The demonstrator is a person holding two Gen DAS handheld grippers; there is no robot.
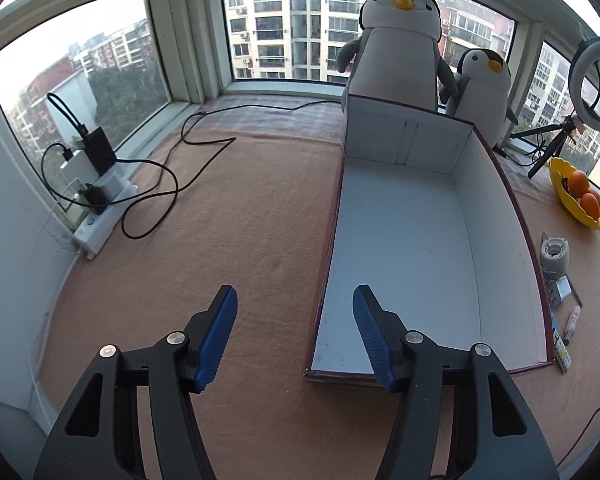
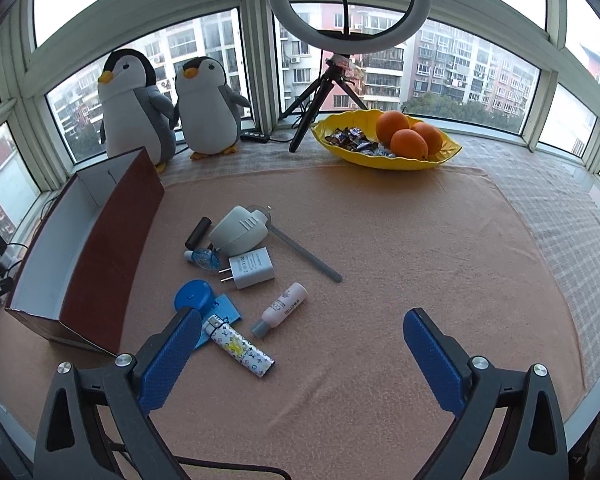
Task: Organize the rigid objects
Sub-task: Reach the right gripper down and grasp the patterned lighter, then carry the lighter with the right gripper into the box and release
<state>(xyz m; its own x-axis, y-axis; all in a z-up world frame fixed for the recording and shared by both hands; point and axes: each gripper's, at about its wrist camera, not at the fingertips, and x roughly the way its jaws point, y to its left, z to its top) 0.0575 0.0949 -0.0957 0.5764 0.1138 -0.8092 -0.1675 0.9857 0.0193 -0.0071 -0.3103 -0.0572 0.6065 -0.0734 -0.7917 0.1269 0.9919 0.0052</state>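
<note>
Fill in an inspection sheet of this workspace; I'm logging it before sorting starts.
Surface: peach cloth over the sill.
Job's things: empty white-lined brown box; white charger plug, patterned lighter, pink bottle, loose beside it.
Clutter: yellow fruit dish, two plush penguins.
Grippers: left gripper and right gripper open, empty.
Cables: black cable from power strip.
Surroundings: windows, ring light.

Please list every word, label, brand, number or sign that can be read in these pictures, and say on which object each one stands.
Repeated "LV" monogram signs: on the white patterned lighter.
Grey print on the white plug-in charger: too small to read.
Print on the small pink bottle with grey cap: too blurred to read.
Candy wrappers in the yellow leaf-shaped plastic bowl: unreadable.
No other readable text.
</note>
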